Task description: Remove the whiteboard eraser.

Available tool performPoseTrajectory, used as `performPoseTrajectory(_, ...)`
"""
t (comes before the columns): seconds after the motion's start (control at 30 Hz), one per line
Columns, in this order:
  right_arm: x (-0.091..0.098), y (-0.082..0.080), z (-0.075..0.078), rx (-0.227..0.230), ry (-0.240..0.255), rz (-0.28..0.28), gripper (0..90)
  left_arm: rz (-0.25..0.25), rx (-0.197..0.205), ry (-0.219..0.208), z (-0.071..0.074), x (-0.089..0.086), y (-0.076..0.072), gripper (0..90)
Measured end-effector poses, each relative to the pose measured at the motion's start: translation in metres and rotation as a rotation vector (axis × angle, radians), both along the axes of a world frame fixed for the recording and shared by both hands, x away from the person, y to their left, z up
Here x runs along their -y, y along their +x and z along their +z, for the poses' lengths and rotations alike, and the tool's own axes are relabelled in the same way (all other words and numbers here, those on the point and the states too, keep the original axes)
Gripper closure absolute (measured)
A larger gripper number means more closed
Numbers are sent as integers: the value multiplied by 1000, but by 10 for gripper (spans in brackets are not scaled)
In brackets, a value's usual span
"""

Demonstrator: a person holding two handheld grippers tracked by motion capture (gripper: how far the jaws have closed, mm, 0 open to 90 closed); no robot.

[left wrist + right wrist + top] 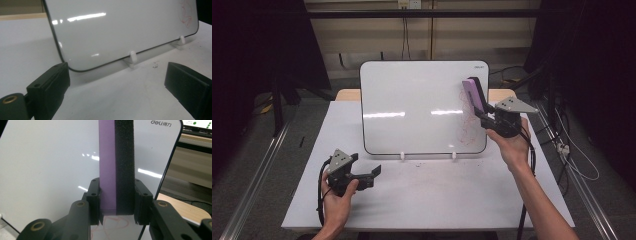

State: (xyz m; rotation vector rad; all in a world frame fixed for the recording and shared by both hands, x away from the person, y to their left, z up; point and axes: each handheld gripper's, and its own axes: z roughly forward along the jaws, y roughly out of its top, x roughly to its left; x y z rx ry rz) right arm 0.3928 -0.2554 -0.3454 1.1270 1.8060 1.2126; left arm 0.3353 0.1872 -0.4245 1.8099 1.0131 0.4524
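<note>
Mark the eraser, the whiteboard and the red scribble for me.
eraser (107, 157), right gripper view, purple back face.
whiteboard (412, 105), high view, bare white surface.
red scribble (468, 127), high view, middle of the marks near the board's right edge.

- White rectangular whiteboard (412, 107) propped upright on two small white plastic feet (132, 57), at rear centre of white table (427, 200)
- Purple-and-black foam eraser (474, 93) against board's right part, above red scribble (469, 125)
- Right gripper (484, 116) clamps eraser from right
- Left gripper (371, 176) before board's left corner, apart from it
</note>
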Motion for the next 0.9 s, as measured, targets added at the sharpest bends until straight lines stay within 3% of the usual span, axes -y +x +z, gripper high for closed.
performPoseTrajectory(0.1,-2,-4,-2,9,13,8,647,-24,16,11,4,6,1,84)
performPoseTrajectory(0.37,-10,-15,-9,9,22,49,647,-59,53,-17,18,21,10,84)
performPoseTrajectory(0.5,-16,-20,-12,7,32,70,648,-75,73,-3,25,31,14,84)
performPoseTrajectory(0.63,-22,-25,-18,-12,39,71,648,-94,64,-19,27,39,18,61)
performPoseTrajectory(0.7,-23,-26,-20,-14,38,74,648,-104,76,-1,27,43,20,55)
performPoseTrajectory(0.83,-26,-31,-25,-21,57,91,648,-110,59,5,28,49,22,52)
performPoseTrajectory(0.9,-28,-32,-28,-23,69,101,648,-115,61,-8,30,52,22,50)
